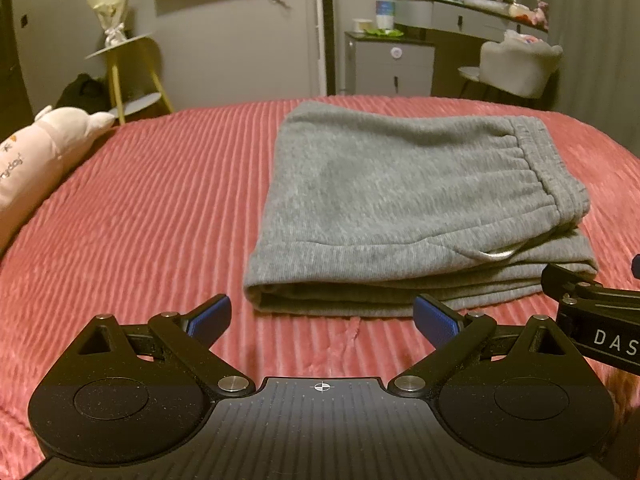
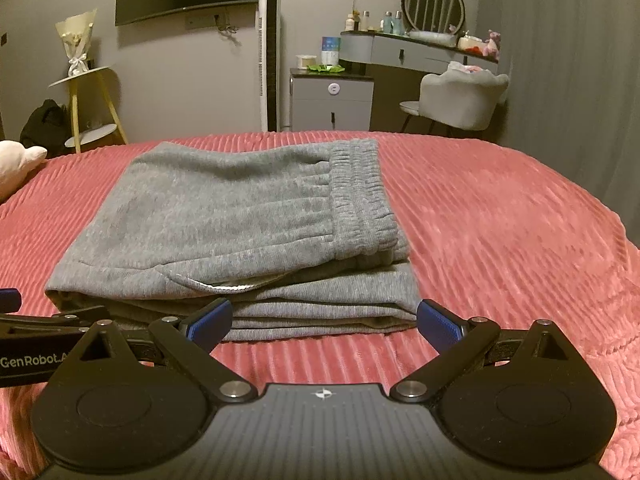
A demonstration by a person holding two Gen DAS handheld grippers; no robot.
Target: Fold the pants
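Grey sweatpants [image 1: 404,204] lie folded into a thick stack on the pink ribbed bedspread [image 1: 152,208], with the elastic waistband on top at the right. In the right wrist view the same pants [image 2: 224,216] fill the middle of the bed. My left gripper [image 1: 322,318] hovers open just in front of the stack's near left corner, nothing between its blue pads. My right gripper [image 2: 324,320] is also open, close to the near edge of the stack and holding nothing. Each gripper's black body shows at the edge of the other's view.
A pale plush toy [image 1: 36,160] lies on the bed's left side. Beyond the bed stand a yellow-legged side table [image 1: 128,76] with a bouquet, a grey cabinet [image 2: 332,100], a vanity desk with a round mirror [image 2: 434,4] and a padded chair [image 2: 460,96].
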